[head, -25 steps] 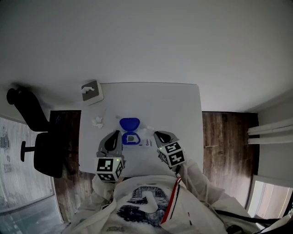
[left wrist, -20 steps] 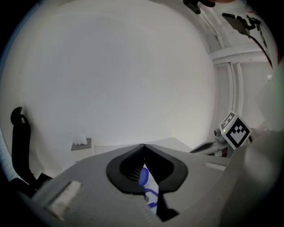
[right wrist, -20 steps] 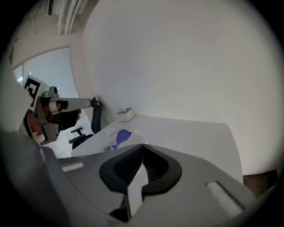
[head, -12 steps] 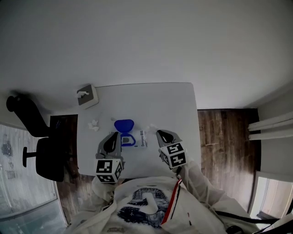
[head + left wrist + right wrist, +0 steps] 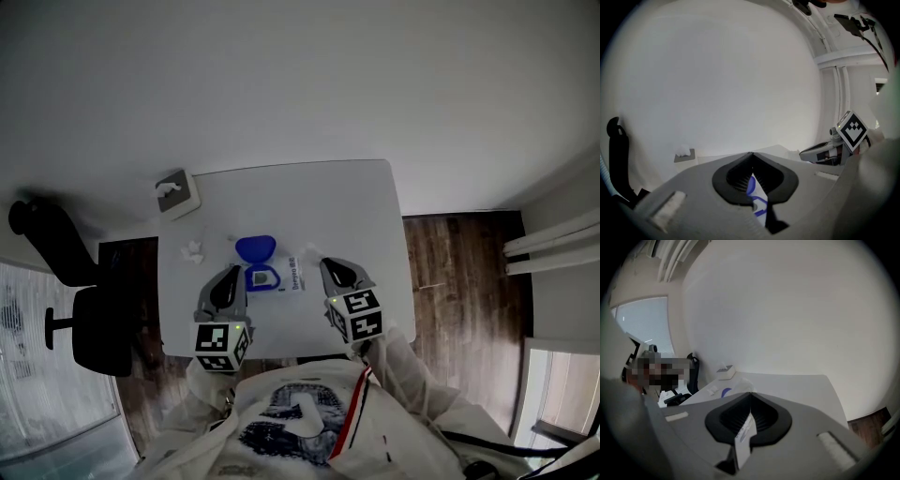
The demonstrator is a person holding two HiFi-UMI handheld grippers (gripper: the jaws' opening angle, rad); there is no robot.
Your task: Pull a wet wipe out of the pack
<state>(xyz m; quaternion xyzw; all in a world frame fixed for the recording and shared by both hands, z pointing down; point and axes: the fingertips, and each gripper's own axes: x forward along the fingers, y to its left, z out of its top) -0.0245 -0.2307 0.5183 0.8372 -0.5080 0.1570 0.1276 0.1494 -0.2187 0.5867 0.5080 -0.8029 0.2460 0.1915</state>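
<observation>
Clamping left claw and right claw on the white blue-lidded plastic wipe pack, I should hold it level and taut.

White wet wipe pack, blue flip lid open, mid-front on white table

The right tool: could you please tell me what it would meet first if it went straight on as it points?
The right tool is shut on the wet wipe pack, so it would push that first. Past its tips lies white table, probably next, though depth is unclear.
</observation>
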